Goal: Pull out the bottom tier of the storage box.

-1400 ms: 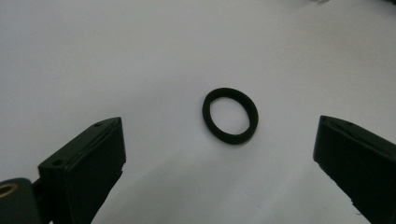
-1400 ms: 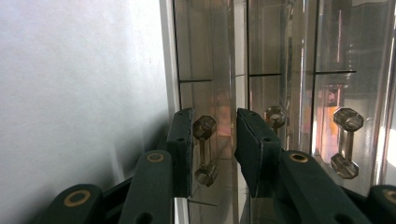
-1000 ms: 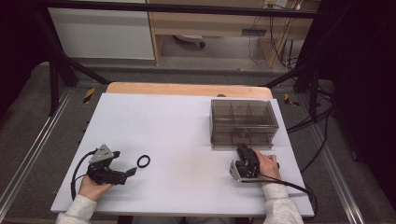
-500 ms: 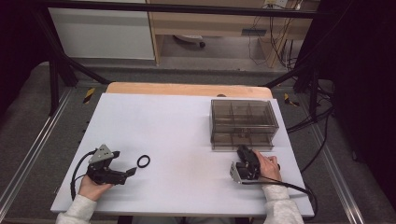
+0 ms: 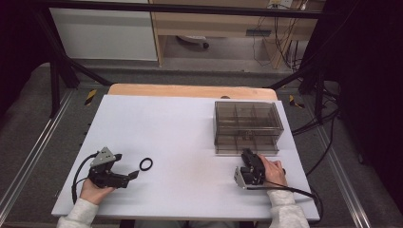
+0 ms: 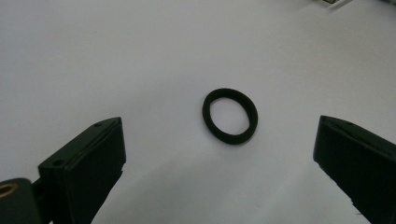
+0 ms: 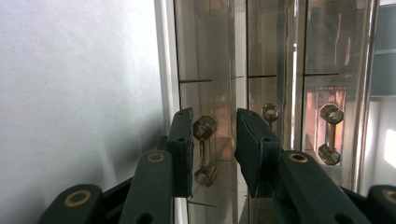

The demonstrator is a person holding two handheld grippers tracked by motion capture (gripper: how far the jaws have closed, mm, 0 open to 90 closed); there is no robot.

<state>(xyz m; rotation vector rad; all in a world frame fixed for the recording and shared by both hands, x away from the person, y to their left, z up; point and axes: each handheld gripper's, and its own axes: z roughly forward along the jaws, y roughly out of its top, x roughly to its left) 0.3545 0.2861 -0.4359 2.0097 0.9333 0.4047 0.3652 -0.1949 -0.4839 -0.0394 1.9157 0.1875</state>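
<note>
A black rubber ring (image 5: 146, 164) lies flat on the white table (image 5: 190, 133), just right of my left gripper (image 5: 127, 166). In the left gripper view the ring (image 6: 231, 139) sits ahead of my left gripper (image 6: 222, 149), whose jaws stand wide open on either side of it without touching it. My right gripper (image 5: 247, 154) points at the front of a smoky clear drawer box (image 5: 247, 124). Its view has my right gripper (image 7: 215, 116) with narrow-set jaws either side of a clear dumbbell-shaped drawer handle (image 7: 204, 127); a gap shows on the handle's right.
The drawer box front (image 7: 205, 46) carries further handles (image 7: 330, 114) to the right. Cables trail from both grippers toward the table's near edge. A wooden strip (image 5: 190, 90) borders the far side, with dark frame posts and floor beyond.
</note>
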